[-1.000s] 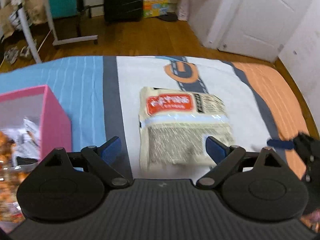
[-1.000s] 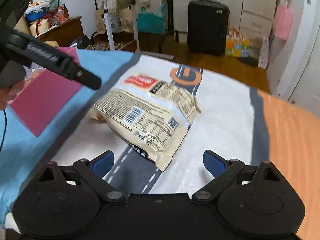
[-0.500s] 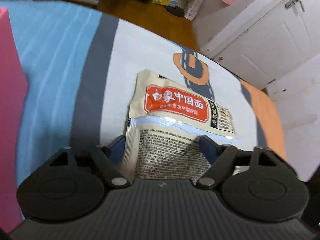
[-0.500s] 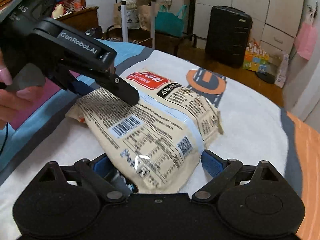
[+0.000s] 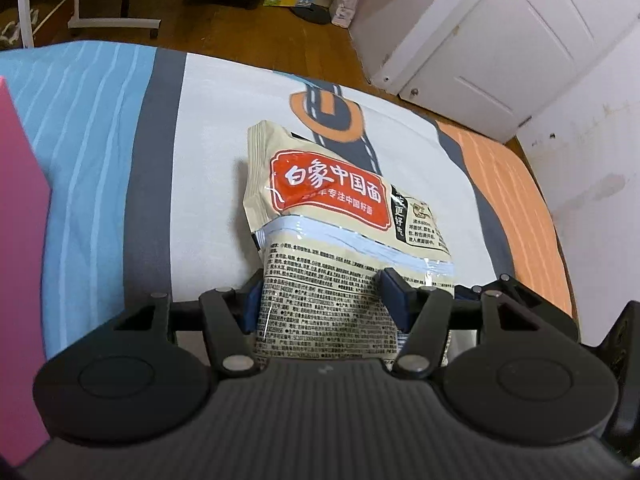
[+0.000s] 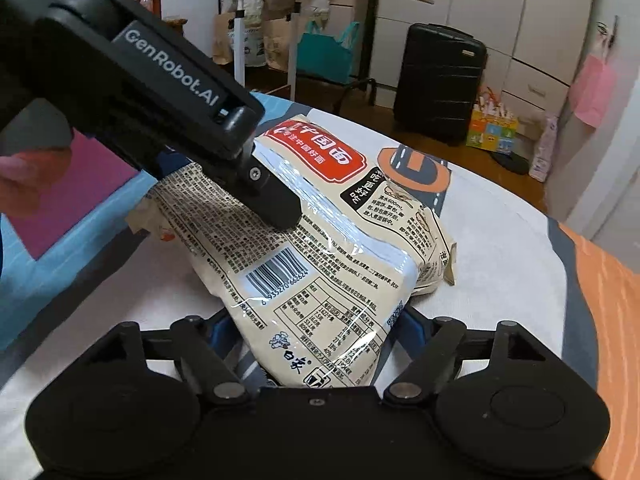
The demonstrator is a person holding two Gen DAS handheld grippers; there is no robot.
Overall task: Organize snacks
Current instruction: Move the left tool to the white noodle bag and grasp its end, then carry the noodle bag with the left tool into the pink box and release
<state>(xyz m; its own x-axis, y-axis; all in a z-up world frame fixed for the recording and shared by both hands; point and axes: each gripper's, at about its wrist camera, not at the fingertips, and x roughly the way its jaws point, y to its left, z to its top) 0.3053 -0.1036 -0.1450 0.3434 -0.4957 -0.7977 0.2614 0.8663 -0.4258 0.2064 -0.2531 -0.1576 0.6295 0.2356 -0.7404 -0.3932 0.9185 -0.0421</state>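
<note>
A beige instant-noodle packet [image 5: 336,208] with a red label lies on the bed cover, back side up. My left gripper [image 5: 322,300] straddles its near end, jaws closing, both blue pads pressed against the packet's sides, which look pinched in. In the right wrist view one of the left gripper's fingers [image 6: 276,208] rests on the packet [image 6: 320,264] near its crumpled left end. My right gripper [image 6: 316,328] has the packet's other end between its jaws. These jaws are closing too, the pads right at the edges, with no squeeze showing.
A pink box [image 5: 16,240] stands on the blue-striped part of the cover at the left. A person's hand [image 6: 24,176] holds the left gripper. Beyond the bed's far edge are wooden floor, a black suitcase [image 6: 440,84] and a white door [image 5: 500,40].
Both grippers have come down onto the packet from opposite ends. The left jaws narrowed until they pinch its sides; the right jaws narrowed around its other end.
</note>
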